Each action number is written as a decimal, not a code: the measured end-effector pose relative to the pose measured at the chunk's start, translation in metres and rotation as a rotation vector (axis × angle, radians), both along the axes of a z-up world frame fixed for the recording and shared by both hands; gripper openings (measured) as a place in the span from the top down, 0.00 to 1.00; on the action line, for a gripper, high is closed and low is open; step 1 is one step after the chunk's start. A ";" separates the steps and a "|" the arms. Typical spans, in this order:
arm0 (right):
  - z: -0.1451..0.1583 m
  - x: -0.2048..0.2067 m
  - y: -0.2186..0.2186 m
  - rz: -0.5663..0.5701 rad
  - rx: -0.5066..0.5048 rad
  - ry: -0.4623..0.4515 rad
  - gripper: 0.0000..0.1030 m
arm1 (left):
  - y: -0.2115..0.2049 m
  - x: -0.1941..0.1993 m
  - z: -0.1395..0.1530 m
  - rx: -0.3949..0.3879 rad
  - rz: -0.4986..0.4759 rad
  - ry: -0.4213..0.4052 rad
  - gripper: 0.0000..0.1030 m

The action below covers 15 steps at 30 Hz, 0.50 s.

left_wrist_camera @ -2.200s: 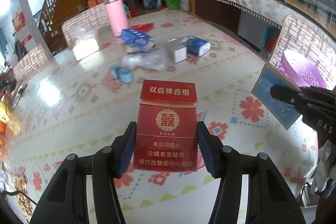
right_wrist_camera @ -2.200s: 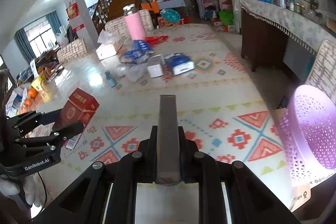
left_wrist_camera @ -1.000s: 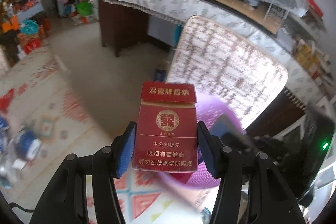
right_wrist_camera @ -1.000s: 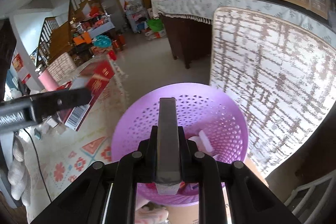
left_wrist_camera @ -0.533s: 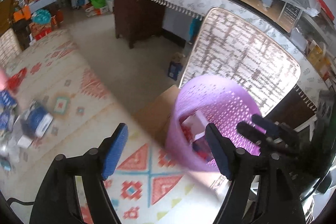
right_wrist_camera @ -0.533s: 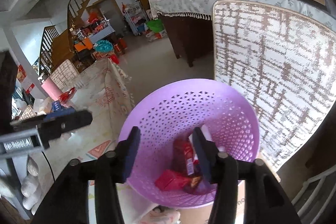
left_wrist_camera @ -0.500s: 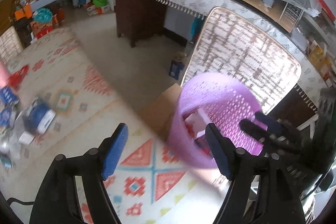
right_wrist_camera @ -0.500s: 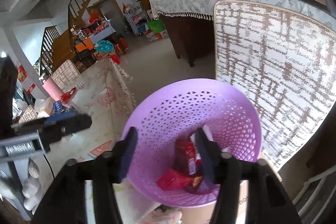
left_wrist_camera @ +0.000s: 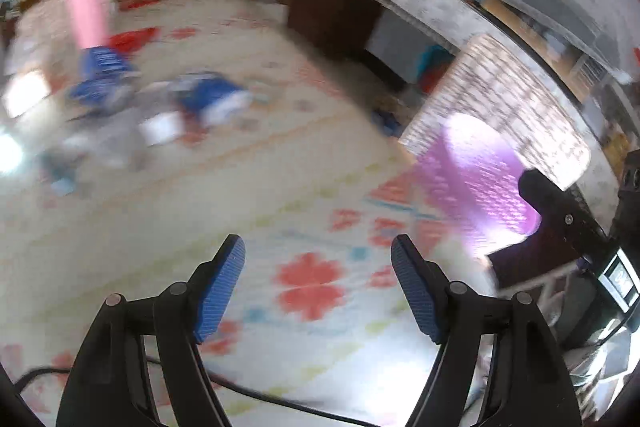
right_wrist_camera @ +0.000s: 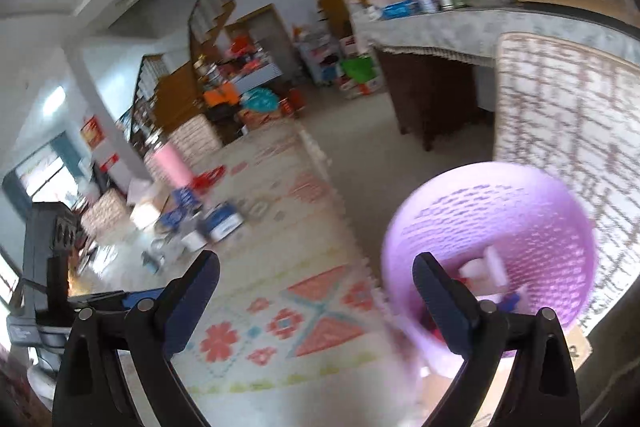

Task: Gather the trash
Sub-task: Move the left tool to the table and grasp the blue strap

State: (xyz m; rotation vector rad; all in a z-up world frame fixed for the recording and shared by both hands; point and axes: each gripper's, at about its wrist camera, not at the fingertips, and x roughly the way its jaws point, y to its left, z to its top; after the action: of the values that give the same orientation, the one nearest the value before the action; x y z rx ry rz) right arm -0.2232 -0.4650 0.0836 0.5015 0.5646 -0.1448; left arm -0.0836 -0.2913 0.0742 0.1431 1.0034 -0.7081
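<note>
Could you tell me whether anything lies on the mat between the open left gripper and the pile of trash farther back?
Nothing visible does. The left gripper is open and empty, and only bare patterned mat shows between it and the blurred pile of blue packets and wrappers.

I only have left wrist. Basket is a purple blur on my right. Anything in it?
Observer: Yes. The right wrist view looks down into the purple basket; white pieces lie near the bottom, with something red lower down, too blurred to name.
Operator: Right gripper carrying anything?
Observer: No. The right gripper is open, with only patterned mat between its fingers.
Operator: Mine's open too. What stands behind the basket?
Observer: A woven chair back stands right behind it, with a cloth-covered counter beyond.
Operator: More trash left?
Observer: Blue and white packets lie on the mat, near a pink bottle.
</note>
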 end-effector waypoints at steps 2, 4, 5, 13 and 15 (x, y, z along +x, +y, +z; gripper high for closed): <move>-0.009 0.017 0.015 0.058 0.046 0.025 0.03 | 0.029 0.007 0.001 0.042 0.055 -0.055 0.27; -0.018 0.038 0.033 0.096 0.069 0.061 0.03 | 0.059 0.019 0.000 0.074 0.117 -0.090 0.27; -0.023 0.048 0.040 0.113 0.071 0.074 0.04 | 0.074 0.025 -0.002 0.084 0.149 -0.088 0.27; -0.048 0.125 0.111 0.168 -0.004 0.160 0.07 | 0.184 0.078 -0.025 0.070 0.333 0.040 0.27; -0.052 0.137 0.119 0.175 -0.018 0.167 0.08 | 0.191 0.086 -0.027 0.056 0.339 0.054 0.27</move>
State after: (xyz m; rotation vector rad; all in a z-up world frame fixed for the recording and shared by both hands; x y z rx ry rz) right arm -0.0861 -0.3460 0.0319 0.4225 0.7667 -0.0252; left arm 0.0026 -0.1003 0.0471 0.0015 1.0673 -0.3757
